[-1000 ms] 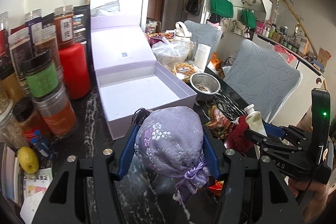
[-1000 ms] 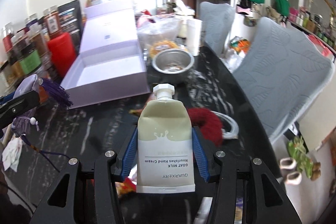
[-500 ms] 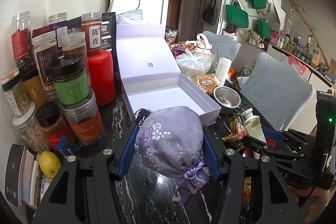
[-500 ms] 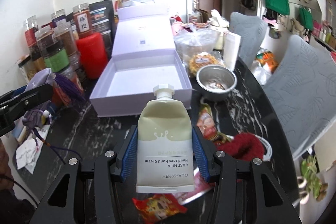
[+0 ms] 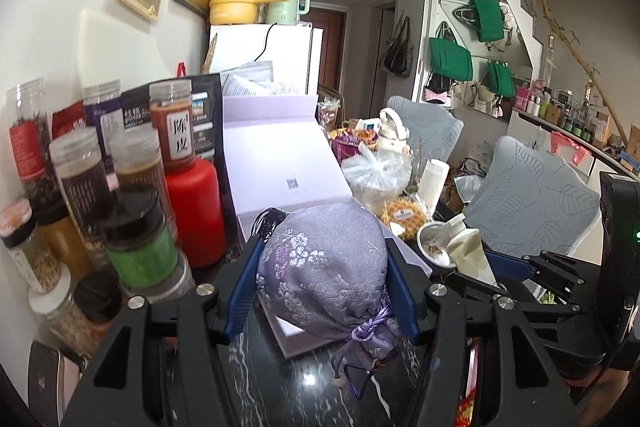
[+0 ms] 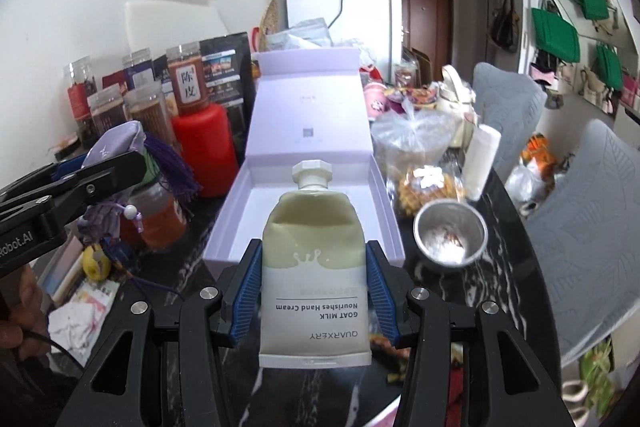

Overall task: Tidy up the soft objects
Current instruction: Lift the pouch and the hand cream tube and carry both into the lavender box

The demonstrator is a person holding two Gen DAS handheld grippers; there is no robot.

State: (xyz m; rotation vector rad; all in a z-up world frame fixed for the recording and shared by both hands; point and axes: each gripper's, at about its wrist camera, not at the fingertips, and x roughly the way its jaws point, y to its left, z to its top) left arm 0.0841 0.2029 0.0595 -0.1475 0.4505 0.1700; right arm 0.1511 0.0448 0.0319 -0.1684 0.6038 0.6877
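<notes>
My left gripper (image 5: 322,283) is shut on a purple embroidered drawstring pouch (image 5: 326,271) and holds it in the air in front of the open lilac box (image 5: 280,163). My right gripper (image 6: 314,285) is shut on a cream hand cream tube (image 6: 314,267), cap pointing toward the open lilac box (image 6: 312,187), whose inside is bare. In the right wrist view the left gripper (image 6: 72,187) with the pouch (image 6: 116,147) is at the left. In the left wrist view the right gripper (image 5: 532,271) and its tube (image 5: 466,247) are at the right.
Spice jars (image 5: 136,219) and a red canister (image 5: 196,207) stand left of the box. A steel bowl (image 6: 450,235), a wrapped waffle pack (image 6: 424,187), a plastic bag (image 6: 412,135) and a white roll (image 6: 482,159) sit right of it. Grey chairs (image 6: 580,219) line the table's right edge.
Both grippers have risen and tilted up with their loads. The box now sits lower and closer under them, and the red woolly item and snack packets have dropped out of view.
</notes>
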